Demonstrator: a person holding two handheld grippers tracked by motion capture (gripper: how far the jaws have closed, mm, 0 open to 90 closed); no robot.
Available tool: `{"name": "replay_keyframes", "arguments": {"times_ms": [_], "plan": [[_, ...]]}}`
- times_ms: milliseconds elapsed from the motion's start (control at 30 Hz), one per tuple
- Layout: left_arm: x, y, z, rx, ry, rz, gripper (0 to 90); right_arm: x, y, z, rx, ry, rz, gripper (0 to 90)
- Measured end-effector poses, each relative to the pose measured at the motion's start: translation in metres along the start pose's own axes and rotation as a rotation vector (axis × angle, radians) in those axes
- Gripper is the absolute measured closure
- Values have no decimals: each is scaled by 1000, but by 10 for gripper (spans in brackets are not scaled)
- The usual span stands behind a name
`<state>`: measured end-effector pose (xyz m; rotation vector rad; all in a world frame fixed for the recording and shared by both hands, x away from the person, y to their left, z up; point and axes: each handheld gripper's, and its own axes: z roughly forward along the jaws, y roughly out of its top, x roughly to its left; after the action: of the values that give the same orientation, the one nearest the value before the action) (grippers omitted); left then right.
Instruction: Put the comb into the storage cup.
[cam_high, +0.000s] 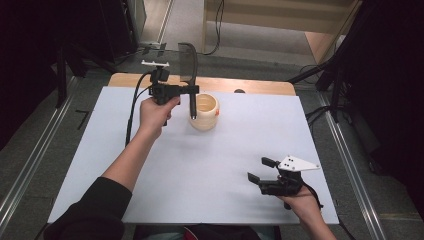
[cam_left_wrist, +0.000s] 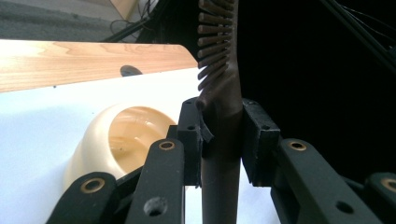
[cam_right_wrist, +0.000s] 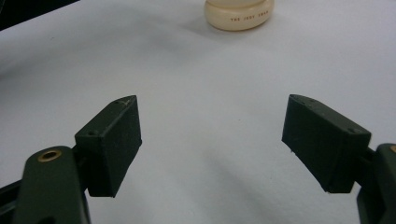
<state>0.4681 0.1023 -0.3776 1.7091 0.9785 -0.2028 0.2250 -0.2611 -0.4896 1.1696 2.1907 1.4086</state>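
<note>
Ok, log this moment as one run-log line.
left gripper: shut on brush, upright beside cup | right gripper: open, holds nothing, low over white table, near edge

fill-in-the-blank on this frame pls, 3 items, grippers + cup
1. The left gripper is shut on a dark ____.
2. The right gripper has its jaws ____, nothing between them.
3. The brush is held upright beside the cream ____.

Missing words: brush; open; cup
</note>
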Motion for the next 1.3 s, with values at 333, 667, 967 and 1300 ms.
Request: {"name": "replay_keyframes", "arguments": {"times_ms": [333, 667, 967, 1300], "plan": [[7, 12, 8, -25, 24, -8, 725, 0, 1, -1, -5, -5, 0, 178], [13, 21, 16, -44, 58, 25, 725, -2, 2, 0, -6, -10, 7, 178], [15, 22, 32, -56, 93, 67, 725, 1, 2, 1, 2, 4, 1, 179], [21, 18, 47, -70, 117, 97, 725, 2, 2, 2, -1, 22, 1, 179]]}}
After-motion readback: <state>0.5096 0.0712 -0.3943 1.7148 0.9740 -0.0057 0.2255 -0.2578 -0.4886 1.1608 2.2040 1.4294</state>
